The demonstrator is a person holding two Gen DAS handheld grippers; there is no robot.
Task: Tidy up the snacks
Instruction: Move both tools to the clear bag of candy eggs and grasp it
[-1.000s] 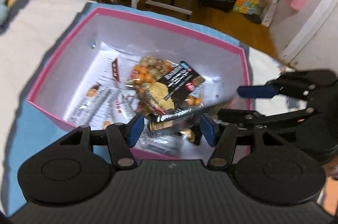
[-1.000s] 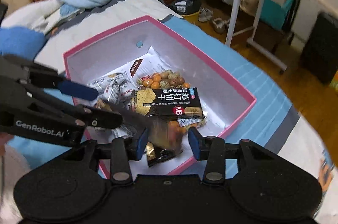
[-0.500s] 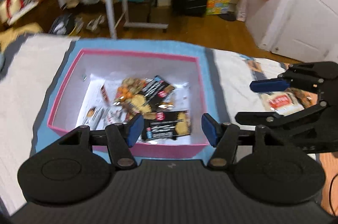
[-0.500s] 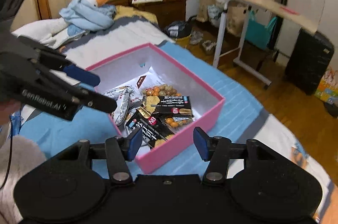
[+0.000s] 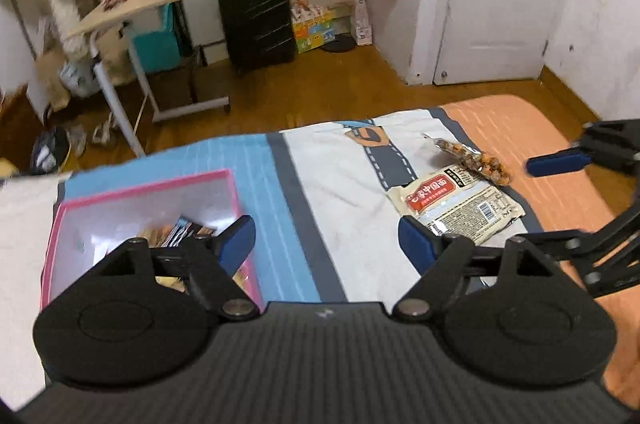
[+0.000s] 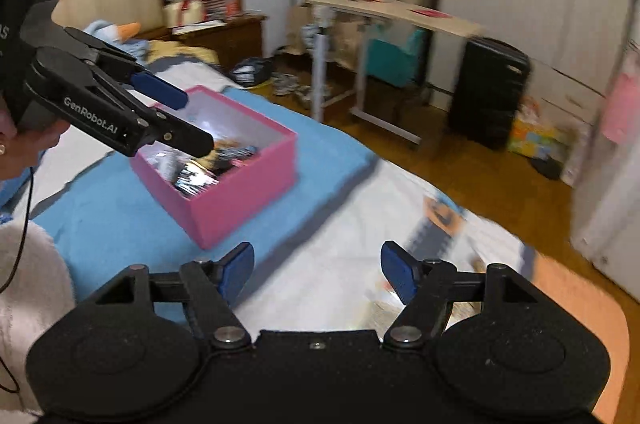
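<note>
Both jaws have just been opening and now stand wide with nothing between them: your left gripper (image 5: 326, 242) hangs over the bed (image 5: 344, 191) beside the pink box (image 5: 140, 185), and your right gripper (image 6: 316, 270) hangs over the white part of the cover. Snack packets fill that box, which sits on the blue stretch. Two more lie near the orange end: a pale noodle packet (image 5: 456, 201) and, touching its far corner, a bag of nuts (image 5: 474, 157).
</note>
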